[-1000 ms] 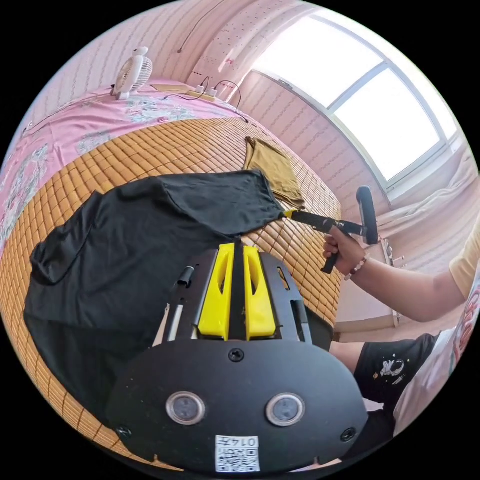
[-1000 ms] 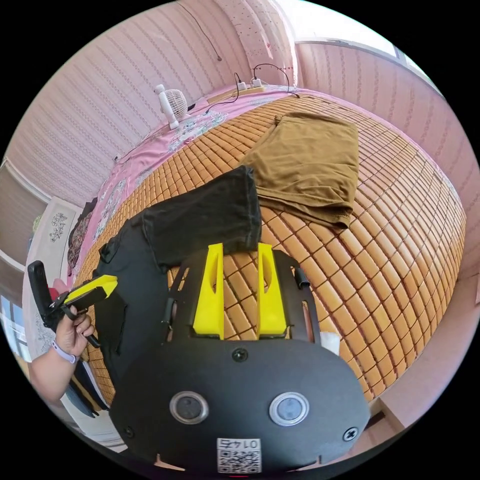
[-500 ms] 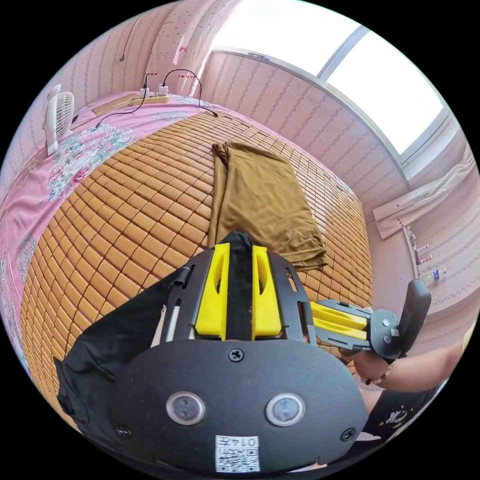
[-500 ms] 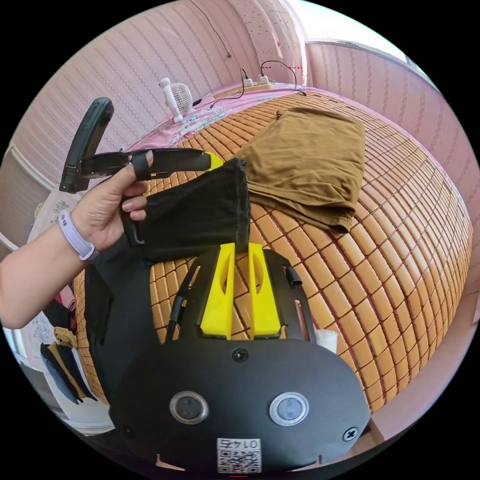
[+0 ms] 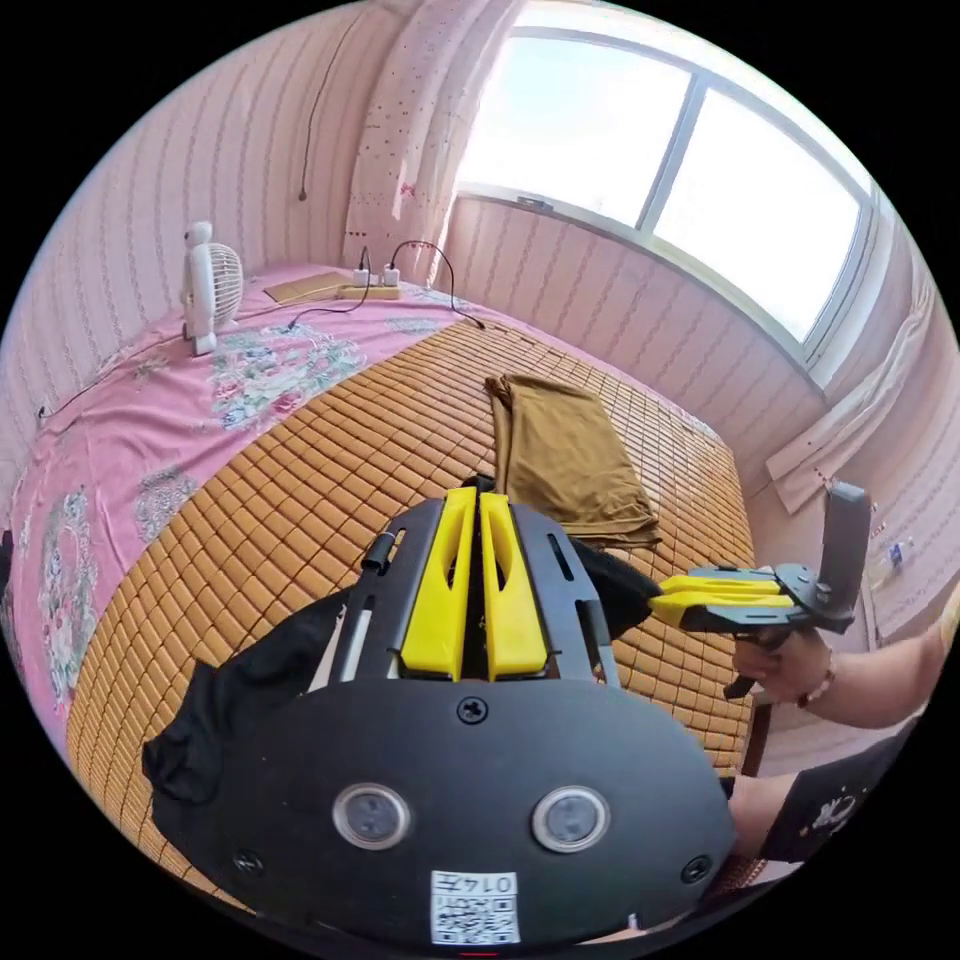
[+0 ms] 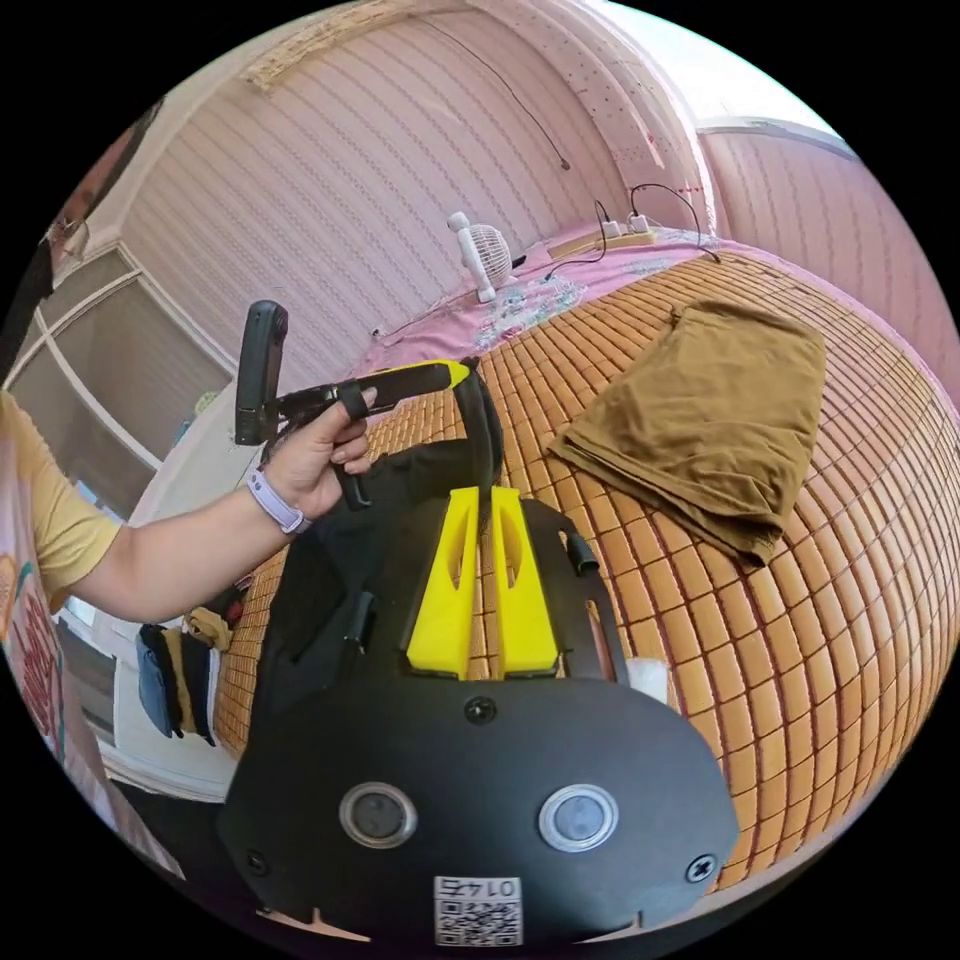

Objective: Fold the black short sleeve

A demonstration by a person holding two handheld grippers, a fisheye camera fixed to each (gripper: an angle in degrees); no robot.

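Note:
The black short-sleeve shirt point(image 5: 225, 690) hangs bunched over the bamboo mat point(image 5: 300, 470), lifted by one edge. My left gripper point(image 5: 475, 497) is shut on that edge, with dark cloth showing between the yellow jaws. In the left gripper view my right gripper point(image 5: 655, 600) sits close by on the right, its tips in the same black cloth. In the right gripper view my right gripper point(image 6: 485, 495) is shut on a thin taut strip of the shirt point(image 6: 330, 540). That strip runs up to my left gripper point(image 6: 458, 373), held by a hand.
A folded brown garment point(image 5: 565, 460) point(image 6: 720, 420) lies on the mat beyond the shirt. A small white fan point(image 5: 205, 285) and a power strip point(image 5: 370, 292) stand on the pink sheet at the far end. A window fills the wall on the right.
My right gripper's jaws have shut on the shirt's edge. My left gripper carried its hold across to beside the right one, and both lifted, leaving the shirt bunched and hanging.

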